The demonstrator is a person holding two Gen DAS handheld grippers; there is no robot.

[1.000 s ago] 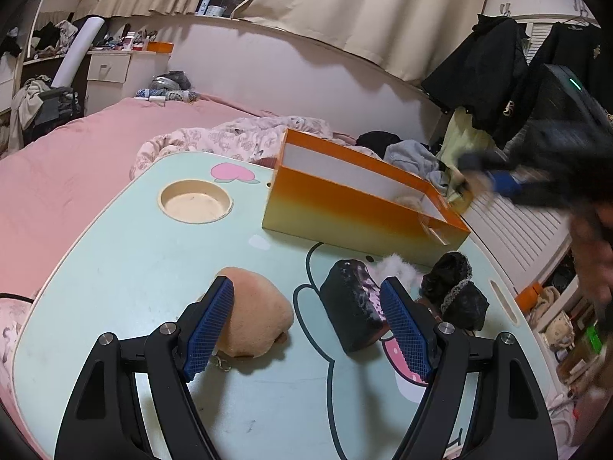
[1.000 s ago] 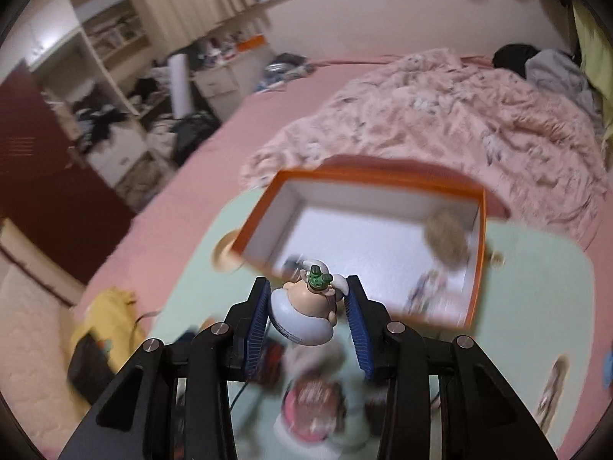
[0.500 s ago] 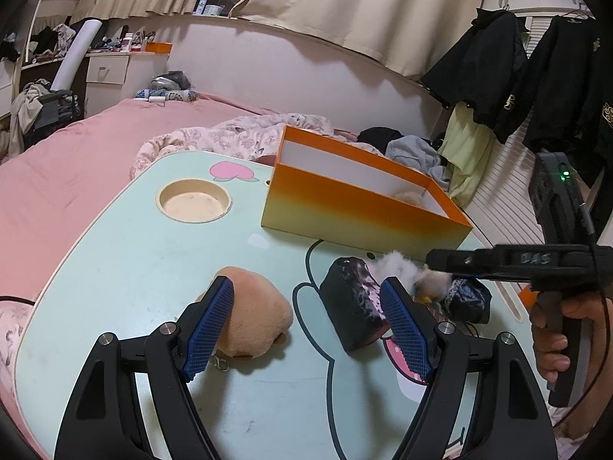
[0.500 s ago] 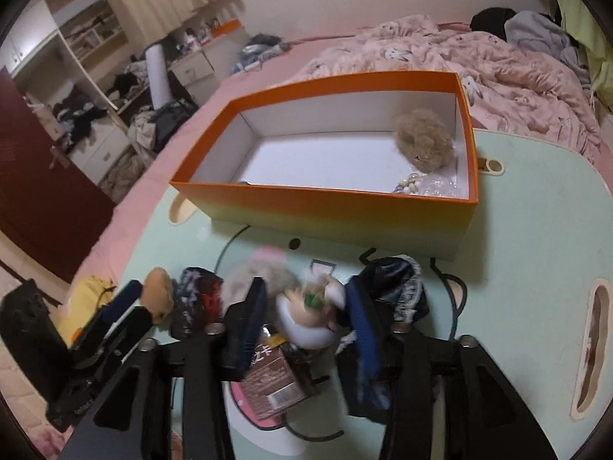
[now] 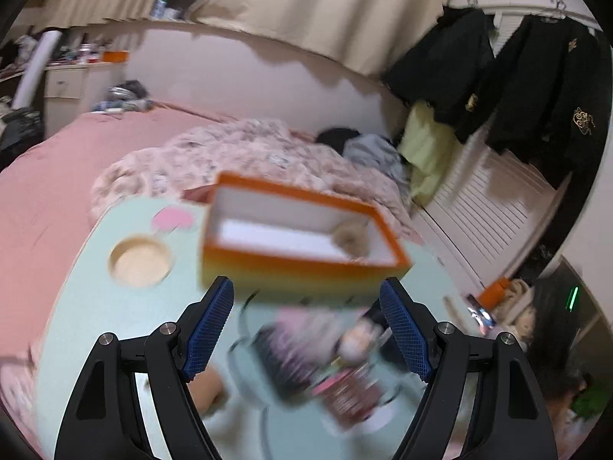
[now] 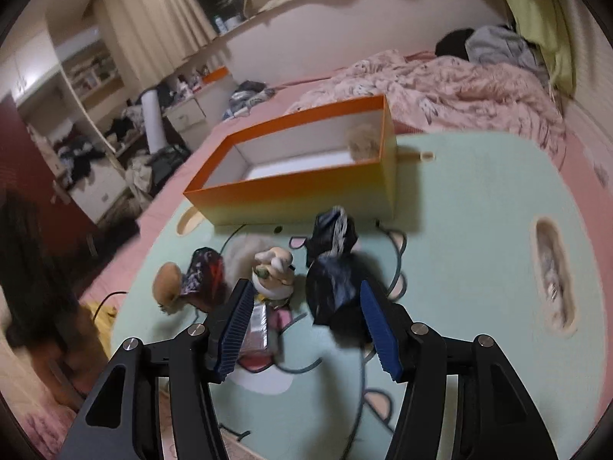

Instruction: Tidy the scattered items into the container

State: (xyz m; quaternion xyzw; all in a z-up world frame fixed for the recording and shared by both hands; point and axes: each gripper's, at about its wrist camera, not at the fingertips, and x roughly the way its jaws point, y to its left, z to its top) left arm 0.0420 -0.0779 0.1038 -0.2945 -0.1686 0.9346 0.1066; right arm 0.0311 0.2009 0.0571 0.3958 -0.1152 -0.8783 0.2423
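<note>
A: Where's the orange box?
B: Upper middle of the right wrist frame, on the mint surface, a fuzzy tan ball inside.
A: The tongs?
B: Right tongs gape, empty, above a dark pouch and a figurine. Left tongs gape too, over blurred clutter.

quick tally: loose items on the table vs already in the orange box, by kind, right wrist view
Fuzzy balls: 3, tan fuzzy ball in the orange box, brown fuzzy ball and pale fuzzy ball on the table
Dark bundles: 3
Figurine: 1
Snack packet: 1
Total: 8, 7 loose, 1 boxed
</note>
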